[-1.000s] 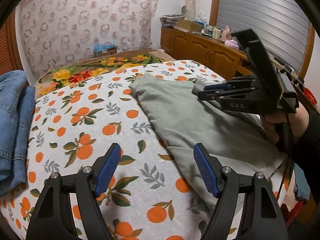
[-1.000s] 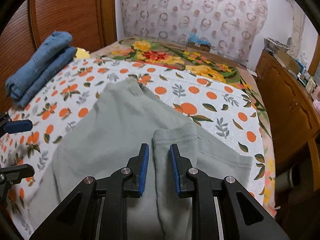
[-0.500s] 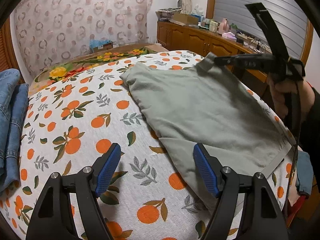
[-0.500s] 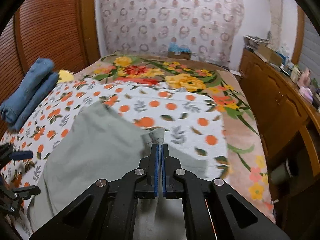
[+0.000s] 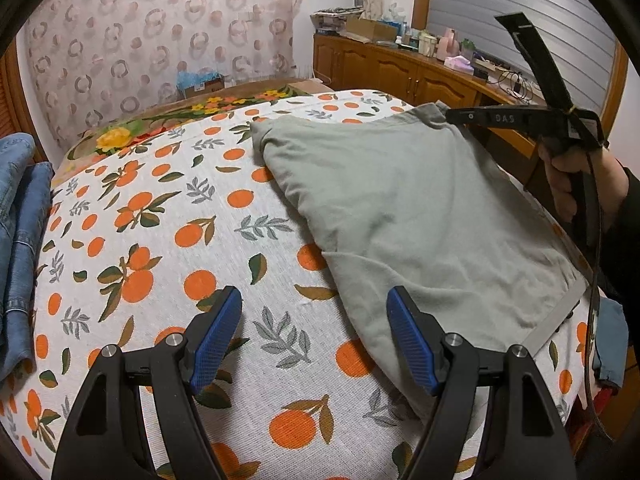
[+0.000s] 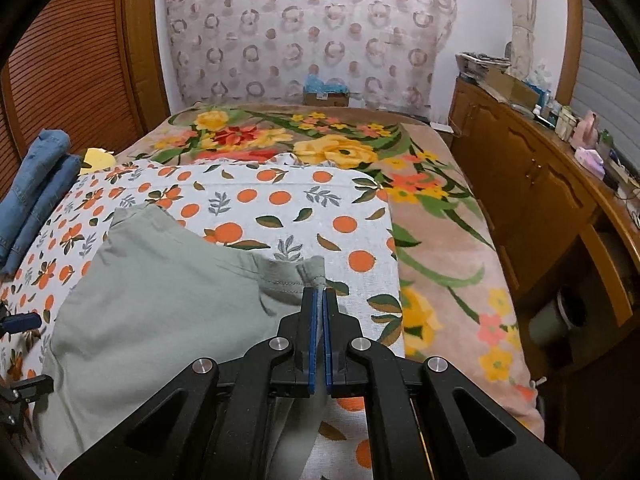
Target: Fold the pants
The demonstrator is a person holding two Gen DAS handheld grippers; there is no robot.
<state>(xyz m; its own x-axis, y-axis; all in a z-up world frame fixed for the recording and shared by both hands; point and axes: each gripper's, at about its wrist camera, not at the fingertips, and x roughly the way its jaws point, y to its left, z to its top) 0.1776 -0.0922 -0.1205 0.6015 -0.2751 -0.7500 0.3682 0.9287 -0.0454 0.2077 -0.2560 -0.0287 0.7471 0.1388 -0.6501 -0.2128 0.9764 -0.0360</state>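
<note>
Grey-green pants (image 5: 412, 216) lie spread on the orange-print bedsheet (image 5: 160, 240), reaching toward the bed's right side. My right gripper (image 6: 319, 300) is shut on the far right corner of the pants (image 6: 168, 308), with a tuft of cloth poking out past its pads; in the left wrist view that gripper (image 5: 450, 114) holds the corner lifted off the bed. My left gripper (image 5: 314, 328) stands open above the sheet near the front, its right finger (image 5: 408, 340) just over the pants' near edge, with nothing between the fingers.
Folded blue jeans (image 6: 36, 184) lie at the bed's left edge. A floral blanket (image 6: 320, 148) covers the far part of the bed. A wooden sideboard (image 6: 560, 200) cluttered with small items runs along the right. A hand and dark sleeve (image 5: 580, 184) hold the right gripper.
My right gripper closed on the pants' folded-over corner and pulled it out to the right, unfolding the cloth flat. My left gripper stayed open in about the same place.
</note>
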